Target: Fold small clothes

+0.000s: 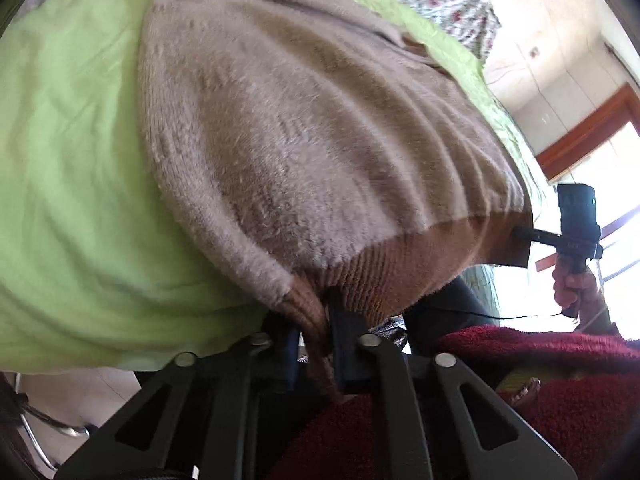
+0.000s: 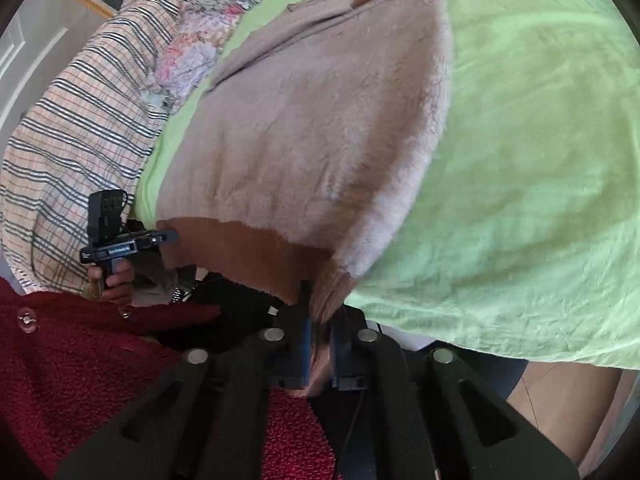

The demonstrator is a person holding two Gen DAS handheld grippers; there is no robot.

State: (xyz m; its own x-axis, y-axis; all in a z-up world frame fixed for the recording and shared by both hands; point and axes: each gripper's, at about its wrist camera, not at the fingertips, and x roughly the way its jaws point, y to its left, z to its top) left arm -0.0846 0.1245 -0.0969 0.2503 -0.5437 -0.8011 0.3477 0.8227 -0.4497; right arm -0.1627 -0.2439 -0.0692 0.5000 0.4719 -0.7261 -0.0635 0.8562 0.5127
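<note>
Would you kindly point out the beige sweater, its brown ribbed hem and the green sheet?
beige sweater (image 1: 304, 128): left wrist view, middle of the fuzzy body.
brown ribbed hem (image 2: 240, 248): right wrist view, ribbed band.
green sheet (image 2: 540, 140): right wrist view, bare fabric.

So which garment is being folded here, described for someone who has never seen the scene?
On the lime-green sheet lies a fuzzy beige sweater with a brown ribbed hem. Both grippers pinch that hem's corners. Unlike the striped and floral fabrics beside it, it is plain.
</note>
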